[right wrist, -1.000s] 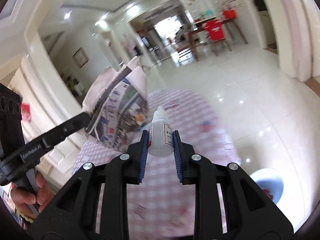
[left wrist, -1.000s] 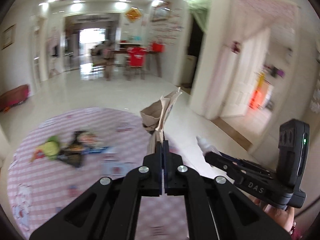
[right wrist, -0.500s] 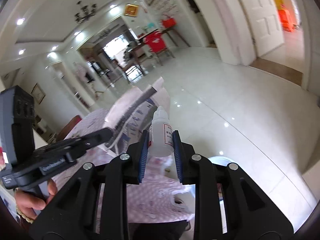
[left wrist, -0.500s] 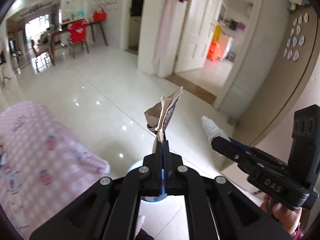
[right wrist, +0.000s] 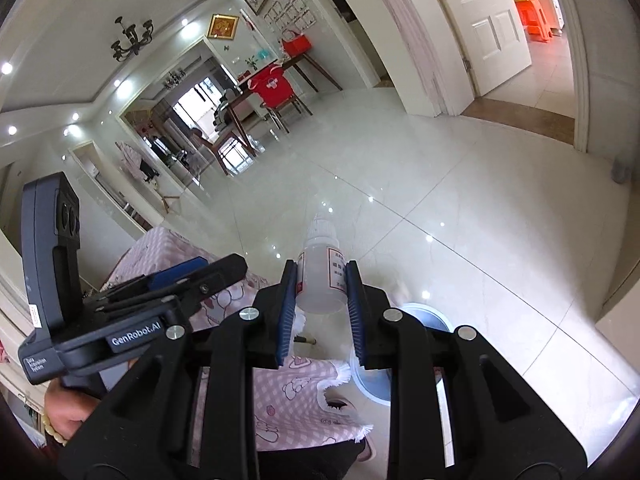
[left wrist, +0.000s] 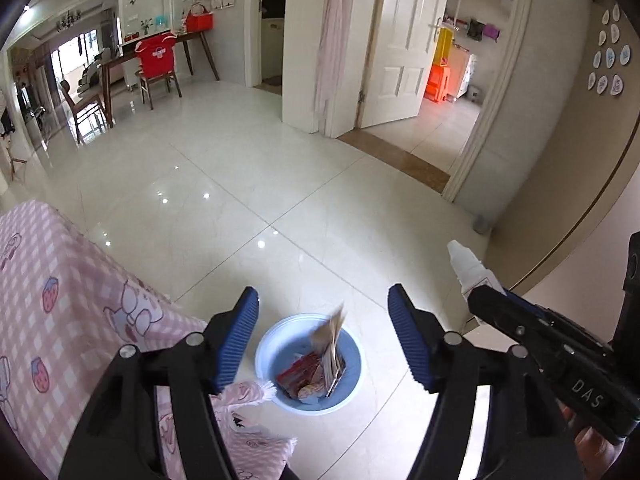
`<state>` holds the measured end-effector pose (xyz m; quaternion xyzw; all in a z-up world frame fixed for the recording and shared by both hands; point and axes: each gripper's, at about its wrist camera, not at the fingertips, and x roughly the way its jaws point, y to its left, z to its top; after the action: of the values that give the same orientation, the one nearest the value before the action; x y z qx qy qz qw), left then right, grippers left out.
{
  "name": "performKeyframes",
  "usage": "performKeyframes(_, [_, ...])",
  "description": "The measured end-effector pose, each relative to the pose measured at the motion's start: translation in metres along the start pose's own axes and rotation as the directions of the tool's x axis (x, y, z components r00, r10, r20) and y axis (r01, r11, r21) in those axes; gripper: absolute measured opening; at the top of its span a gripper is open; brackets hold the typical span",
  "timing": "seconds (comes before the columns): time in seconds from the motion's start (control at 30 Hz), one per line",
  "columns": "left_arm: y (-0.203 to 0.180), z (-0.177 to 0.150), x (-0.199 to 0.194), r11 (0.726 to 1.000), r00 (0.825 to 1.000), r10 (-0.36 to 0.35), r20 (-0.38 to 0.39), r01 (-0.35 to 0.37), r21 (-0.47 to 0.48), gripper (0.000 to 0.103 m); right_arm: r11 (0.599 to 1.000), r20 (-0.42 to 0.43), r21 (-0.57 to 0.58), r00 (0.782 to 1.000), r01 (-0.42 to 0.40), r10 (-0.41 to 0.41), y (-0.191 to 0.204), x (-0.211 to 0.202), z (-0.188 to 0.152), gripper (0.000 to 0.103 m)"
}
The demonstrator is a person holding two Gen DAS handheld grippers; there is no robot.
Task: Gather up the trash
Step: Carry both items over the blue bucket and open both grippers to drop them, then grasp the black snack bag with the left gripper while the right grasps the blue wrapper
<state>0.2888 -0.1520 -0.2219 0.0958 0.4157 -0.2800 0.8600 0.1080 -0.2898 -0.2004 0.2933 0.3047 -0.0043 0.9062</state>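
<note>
1. I hold the white dropper bottle (right wrist: 322,270) in the right gripper (right wrist: 321,312); its long axis runs along the fingers, nozzle pointing forward and away from me, base toward the jaw roots.
2. The right jaws are clamped on the bottle's body, one blue pad on each side.
3. The folded paper (left wrist: 331,346) stands on edge in the blue basin (left wrist: 269,354), long axis roughly upright, beside red wrappers (left wrist: 300,374).
4. The left gripper (left wrist: 323,332) tilts down over the basin; its jaws have just been opening and stand wide apart with nothing between them.
5. The basin sits on the tiled floor (left wrist: 280,184), just beside the pink checked cloth (left wrist: 68,304).
6. The right gripper is angled down, to the right of the left one.
</note>
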Motion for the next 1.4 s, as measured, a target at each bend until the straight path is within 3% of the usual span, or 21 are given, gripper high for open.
performKeyframes(0.53, [0.023,-0.01,-0.019,0.998,0.999,0.038,-0.004,-0.038,-0.046,0.066,1.0,-0.034,-0.024,0.999,-0.019,0.018,0.006,0.016,0.004,0.024])
performKeyframes(0.8, [0.041,-0.008,-0.034,0.995,0.997,0.066,0.034,-0.063,-0.081,0.069,0.999,-0.033,-0.033,0.999,-0.038,0.037,0.004,0.031,0.011,0.025])
performKeyframes(0.83, [0.043,-0.008,-0.036,0.994,0.997,0.073,0.039,-0.069,-0.086,0.069,0.999,-0.028,-0.031,0.999,-0.04,0.039,0.005,0.033,0.012,0.027])
performKeyframes(0.87, [0.047,-0.008,-0.038,0.993,0.996,0.077,0.046,-0.073,-0.091,0.069,0.999,-0.028,-0.027,0.999,-0.042,0.041,0.004,0.037,0.012,0.044])
performKeyframes(0.93, [0.051,-0.009,-0.042,0.992,0.995,0.084,0.052,-0.079,-0.101,0.07,0.999,-0.018,-0.026,0.999,-0.032,0.032,0.003,0.041,0.013,0.061])
performKeyframes(1.4, [0.089,-0.016,-0.083,0.983,0.989,0.112,0.098,-0.096,-0.158,0.073,0.992,-0.048,-0.1,0.996,-0.078,0.073,0.044,0.035,0.009,0.061])
